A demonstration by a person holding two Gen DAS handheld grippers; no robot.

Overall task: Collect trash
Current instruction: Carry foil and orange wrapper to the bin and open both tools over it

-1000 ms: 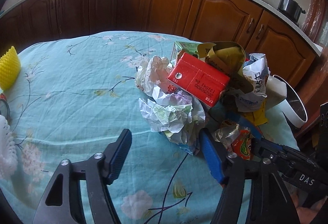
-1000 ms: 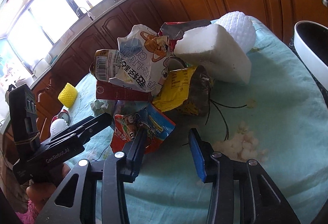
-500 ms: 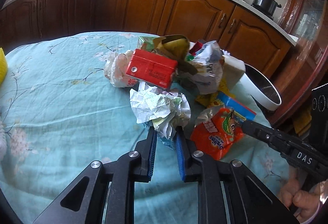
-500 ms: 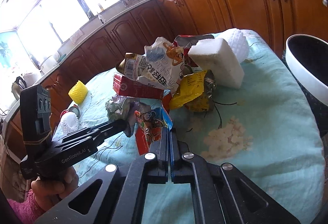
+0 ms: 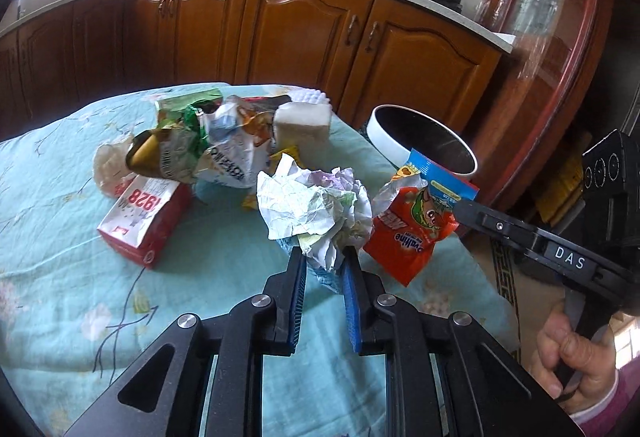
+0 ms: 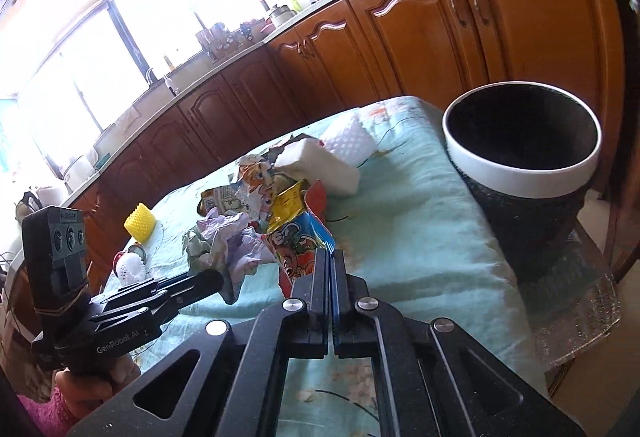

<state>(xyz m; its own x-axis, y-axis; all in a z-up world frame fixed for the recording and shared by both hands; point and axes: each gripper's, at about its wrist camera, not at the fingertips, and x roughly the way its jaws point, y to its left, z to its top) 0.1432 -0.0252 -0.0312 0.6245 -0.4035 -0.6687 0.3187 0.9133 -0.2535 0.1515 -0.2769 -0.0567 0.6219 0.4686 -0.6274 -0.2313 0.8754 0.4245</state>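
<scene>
A crumpled paper wad [image 5: 316, 211] is being clamped between the blue pads of the left gripper [image 5: 325, 261], raised just above the tablecloth [image 5: 60, 277]. Beside it, an orange snack packet [image 5: 412, 229] is being pinched at its edge by the right gripper [image 6: 330, 267], whose jaws are being pressed nearly together on the wrapper. The packet is being held up off the cloth, near the table's edge. A white-rimmed bin [image 6: 520, 173] is being seen just past that edge, its mouth open upward. The rest of the trash is being left piled farther back on the table: a red carton [image 5: 146, 225], torn wrappers [image 5: 224, 153] and a white foam block [image 5: 302, 121]. A yellow sponge [image 6: 140, 226] is being seen well apart.
</scene>
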